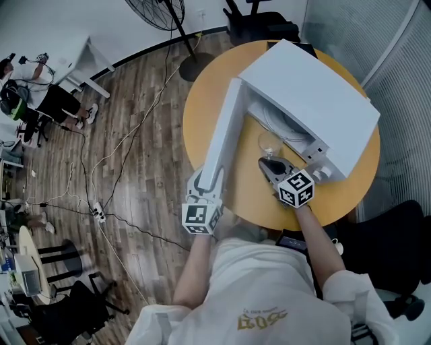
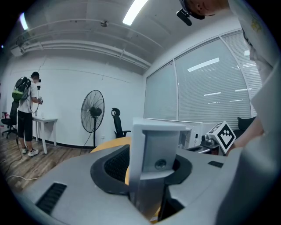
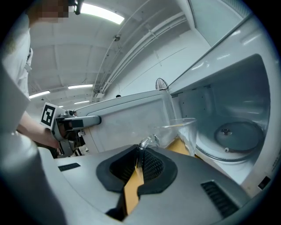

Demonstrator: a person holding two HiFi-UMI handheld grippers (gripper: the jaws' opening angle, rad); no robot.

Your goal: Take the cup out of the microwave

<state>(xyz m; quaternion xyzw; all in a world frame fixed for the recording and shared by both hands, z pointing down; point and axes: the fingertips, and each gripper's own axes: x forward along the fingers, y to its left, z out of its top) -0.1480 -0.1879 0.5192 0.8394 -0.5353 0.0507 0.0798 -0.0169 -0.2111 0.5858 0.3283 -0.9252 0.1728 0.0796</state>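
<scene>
A white microwave (image 1: 316, 101) stands on a round yellow table (image 1: 202, 101) with its door (image 1: 222, 138) swung wide open. My left gripper (image 1: 205, 182) is shut on the door's free edge (image 2: 156, 149), which fills the space between its jaws. A clear glass cup (image 1: 270, 143) hangs upright just in front of the oven opening, over the tabletop. My right gripper (image 1: 268, 165) is shut on the cup's handle (image 3: 147, 143). In the right gripper view the cup (image 3: 180, 129) sits beside the empty cavity and its glass turntable (image 3: 235, 134).
A standing fan (image 1: 161, 13) and a black chair (image 1: 259, 23) are beyond the table. Another black chair (image 1: 397, 249) is at the right. Cables (image 1: 101, 195) trail over the wooden floor at the left, where a person (image 1: 34, 94) stands by a white desk.
</scene>
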